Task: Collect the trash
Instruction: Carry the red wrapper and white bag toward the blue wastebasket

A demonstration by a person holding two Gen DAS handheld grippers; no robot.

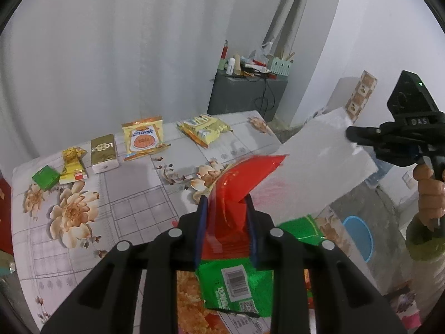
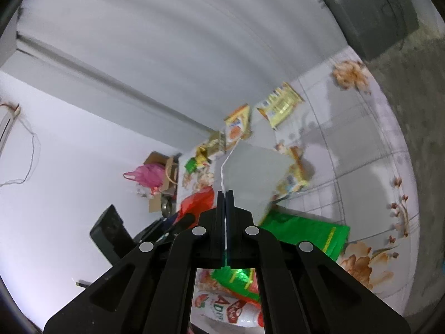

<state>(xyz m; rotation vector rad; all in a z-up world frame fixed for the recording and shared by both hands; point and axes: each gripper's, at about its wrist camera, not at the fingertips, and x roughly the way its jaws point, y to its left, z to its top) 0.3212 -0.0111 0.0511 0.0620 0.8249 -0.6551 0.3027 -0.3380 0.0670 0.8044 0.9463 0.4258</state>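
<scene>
My left gripper (image 1: 226, 203) is shut on a red and green snack wrapper (image 1: 239, 183) and holds it above the flowered table (image 1: 83, 222). My right gripper (image 2: 225, 193) is shut on the rim of a white plastic bag (image 2: 256, 172); in the left wrist view the right gripper (image 1: 353, 135) holds the bag (image 1: 319, 164) up at the right, beside the wrapper. More wrappers lie at the table's far side: two yellow snack packs (image 1: 143, 139) (image 1: 204, 129), a gold tissue pack (image 1: 104, 153), a crumpled gold wrapper (image 1: 73, 164) and a small green packet (image 1: 46, 177).
A green packet (image 2: 306, 233) and other wrappers lie on the table under the grippers. A grey cabinet (image 1: 247, 94) with clutter stands behind the table. A blue bin (image 1: 358, 236) is on the floor at the right. A pink bag (image 2: 147, 175) and cardboard box sit by the wall.
</scene>
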